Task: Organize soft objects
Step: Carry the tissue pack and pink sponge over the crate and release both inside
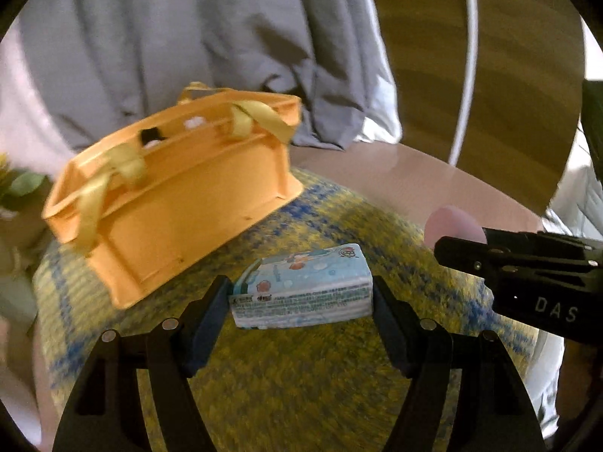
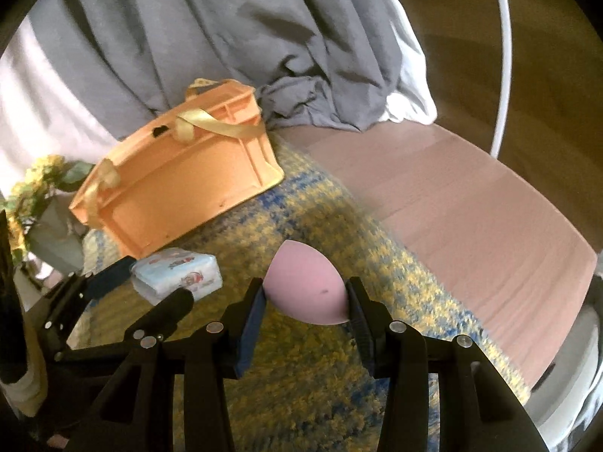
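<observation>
My left gripper point(image 1: 301, 299) is shut on a pale blue tissue pack point(image 1: 301, 288), held between both pads above the yellow and blue mat point(image 1: 294, 388). My right gripper point(image 2: 306, 303) is shut on a pink egg-shaped sponge point(image 2: 305, 286). The sponge point(image 1: 452, 224) and the right gripper point(image 1: 527, 278) also show at the right of the left wrist view. The tissue pack point(image 2: 177, 273) and left gripper point(image 2: 150, 282) show at the left of the right wrist view. An orange crate point(image 1: 177, 203) with yellow ribbon handles stands on the mat behind both; it also shows in the right wrist view point(image 2: 181, 184).
Grey cloth point(image 2: 211, 37) hangs behind the crate. Yellow flowers in a pot point(image 2: 37, 203) stand at the left. A pinkish wooden tabletop point(image 2: 471, 211) lies right of the mat, with a white hoop point(image 2: 503, 56) and brown floor beyond.
</observation>
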A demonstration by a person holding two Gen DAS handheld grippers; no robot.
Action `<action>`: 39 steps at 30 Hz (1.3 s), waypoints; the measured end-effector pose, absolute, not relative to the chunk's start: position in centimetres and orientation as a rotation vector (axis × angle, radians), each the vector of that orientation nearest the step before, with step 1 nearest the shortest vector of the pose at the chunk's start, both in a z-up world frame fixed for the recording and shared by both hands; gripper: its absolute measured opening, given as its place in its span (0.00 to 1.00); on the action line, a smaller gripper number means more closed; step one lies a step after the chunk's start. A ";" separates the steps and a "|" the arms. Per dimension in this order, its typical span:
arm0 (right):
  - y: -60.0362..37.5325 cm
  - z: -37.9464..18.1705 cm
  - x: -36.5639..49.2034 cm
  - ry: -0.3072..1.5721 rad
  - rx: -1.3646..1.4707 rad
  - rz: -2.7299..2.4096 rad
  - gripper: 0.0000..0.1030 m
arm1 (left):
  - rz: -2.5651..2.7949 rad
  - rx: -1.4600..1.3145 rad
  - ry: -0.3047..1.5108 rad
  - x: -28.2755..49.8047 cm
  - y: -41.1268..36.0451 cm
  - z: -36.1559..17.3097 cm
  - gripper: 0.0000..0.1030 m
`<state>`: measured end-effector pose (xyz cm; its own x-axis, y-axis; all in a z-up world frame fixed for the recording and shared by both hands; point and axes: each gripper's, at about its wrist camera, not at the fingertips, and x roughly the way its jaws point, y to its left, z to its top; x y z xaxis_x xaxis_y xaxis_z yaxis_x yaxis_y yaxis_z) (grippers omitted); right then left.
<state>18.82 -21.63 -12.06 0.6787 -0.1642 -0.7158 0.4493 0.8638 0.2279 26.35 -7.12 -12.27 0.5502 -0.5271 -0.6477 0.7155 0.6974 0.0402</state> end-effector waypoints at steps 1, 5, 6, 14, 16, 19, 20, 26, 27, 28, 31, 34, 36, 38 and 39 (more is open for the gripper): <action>-21.6 -11.8 18.8 0.747 0.401 -0.345 0.43 | -0.731 0.301 0.653 26.2 -6.9 -12.0 0.70; -21.7 -10.7 18.6 0.734 0.369 -0.289 0.43 | -0.649 0.244 0.656 25.3 -6.1 -10.8 0.70; -21.7 -10.4 18.6 0.731 0.362 -0.274 0.43 | -0.627 0.234 0.654 24.9 -5.9 -10.5 0.70; -22.1 -8.4 18.8 0.708 0.299 -0.140 0.43 | -0.498 0.164 0.611 22.8 -5.0 -8.4 0.70; -22.2 -7.9 18.9 0.702 0.285 -0.106 0.43 | -0.459 0.155 0.594 22.4 -5.0 -7.7 0.70; -22.4 -7.1 19.3 0.682 0.252 -0.047 0.43 | -0.396 0.143 0.561 21.8 -4.9 -6.7 0.70; -22.4 -6.9 19.4 0.676 0.245 -0.032 0.43 | -0.373 0.137 0.551 21.6 -4.9 -6.3 0.70; -22.7 -5.3 20.6 0.627 0.194 0.078 0.43 | -0.260 0.097 0.494 20.8 -4.8 -4.5 0.70; -22.7 -5.1 20.8 0.620 0.185 0.094 0.43 | -0.239 0.093 0.482 20.6 -4.9 -4.2 0.70; -22.9 -4.8 21.1 0.610 0.177 0.114 0.43 | -0.219 0.089 0.470 20.5 -4.9 -4.0 0.70; -23.2 -4.2 21.8 0.586 0.166 0.163 0.43 | -0.169 0.078 0.441 20.3 -5.2 -3.1 0.70; -23.4 -3.5 22.5 0.560 0.158 0.197 0.43 | -0.134 0.073 0.414 20.3 -5.4 -2.3 0.70; -23.6 -2.9 23.1 0.541 0.159 0.215 0.43 | -0.114 0.069 0.398 20.5 -5.3 -1.6 0.70; -23.6 -2.5 23.6 0.530 0.160 0.228 0.43 | -0.098 0.069 0.387 20.9 -5.2 -0.9 0.70; -23.6 -2.2 23.9 0.525 0.162 0.234 0.43 | -0.092 0.070 0.380 21.0 -5.1 -0.6 0.70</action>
